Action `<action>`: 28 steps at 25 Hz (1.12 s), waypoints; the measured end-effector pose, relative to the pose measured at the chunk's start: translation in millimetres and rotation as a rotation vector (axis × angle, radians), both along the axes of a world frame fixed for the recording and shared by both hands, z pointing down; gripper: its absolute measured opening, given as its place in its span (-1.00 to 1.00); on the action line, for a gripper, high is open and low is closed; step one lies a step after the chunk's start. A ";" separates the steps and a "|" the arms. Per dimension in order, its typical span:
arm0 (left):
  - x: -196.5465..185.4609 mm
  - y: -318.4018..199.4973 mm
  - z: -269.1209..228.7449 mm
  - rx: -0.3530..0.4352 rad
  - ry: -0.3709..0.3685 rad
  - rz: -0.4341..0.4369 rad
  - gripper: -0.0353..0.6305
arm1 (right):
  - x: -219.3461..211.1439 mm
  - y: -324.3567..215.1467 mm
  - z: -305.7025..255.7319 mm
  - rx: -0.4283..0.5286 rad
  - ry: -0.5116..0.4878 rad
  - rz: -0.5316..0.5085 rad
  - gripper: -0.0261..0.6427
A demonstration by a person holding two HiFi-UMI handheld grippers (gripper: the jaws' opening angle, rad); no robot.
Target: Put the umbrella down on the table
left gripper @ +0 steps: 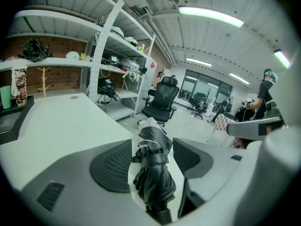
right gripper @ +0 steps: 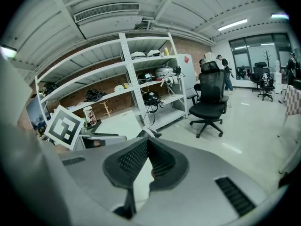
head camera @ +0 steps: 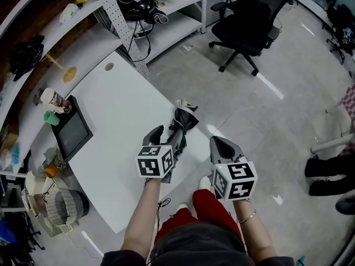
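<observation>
The left tongs point(left gripper: 151, 144) are closed on the umbrella point(left gripper: 155, 173), one pad against each side of it. The right tongs point(right gripper: 147, 142) are closed and hold nothing. The umbrella is black and folded, a strap wraps its middle, and some white fabric shows at its far end. It points away from the person, over the edge of the white surface point(head camera: 122, 115); it is not clear whether it touches it. Beyond are a grey floor point(head camera: 277, 104), a black office chair point(head camera: 247, 21) and white shelves point(left gripper: 70, 62).
</observation>
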State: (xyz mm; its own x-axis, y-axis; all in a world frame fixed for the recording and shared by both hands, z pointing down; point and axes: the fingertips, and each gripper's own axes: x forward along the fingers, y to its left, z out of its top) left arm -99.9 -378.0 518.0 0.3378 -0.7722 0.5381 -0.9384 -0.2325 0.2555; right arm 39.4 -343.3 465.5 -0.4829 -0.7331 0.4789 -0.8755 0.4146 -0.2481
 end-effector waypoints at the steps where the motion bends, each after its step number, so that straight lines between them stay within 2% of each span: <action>1: -1.2 1.5 -4.9 0.014 0.006 0.000 -0.05 | -0.3 1.4 -2.6 0.007 -0.001 0.005 -0.87; 13: -19.5 34.1 -60.4 0.198 0.049 -0.010 -0.34 | -7.7 33.6 -28.4 0.078 -0.016 0.053 -0.87; 24: -33.1 77.9 -101.9 0.307 0.062 0.006 -0.70 | -25.6 74.0 -60.4 0.148 -0.028 0.057 -0.87; 28: -35.4 95.5 -115.8 0.338 0.072 0.011 -0.77 | -31.2 88.8 -68.0 0.167 -0.031 0.056 -0.87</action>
State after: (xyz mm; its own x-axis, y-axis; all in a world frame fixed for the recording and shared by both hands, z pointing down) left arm -135.3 -282.6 402.2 0.3746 -0.8991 0.2266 -0.9179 -0.3251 0.2276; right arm 8.2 -254.5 397.5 -0.4515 -0.8274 0.3340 -0.8915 0.4027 -0.2074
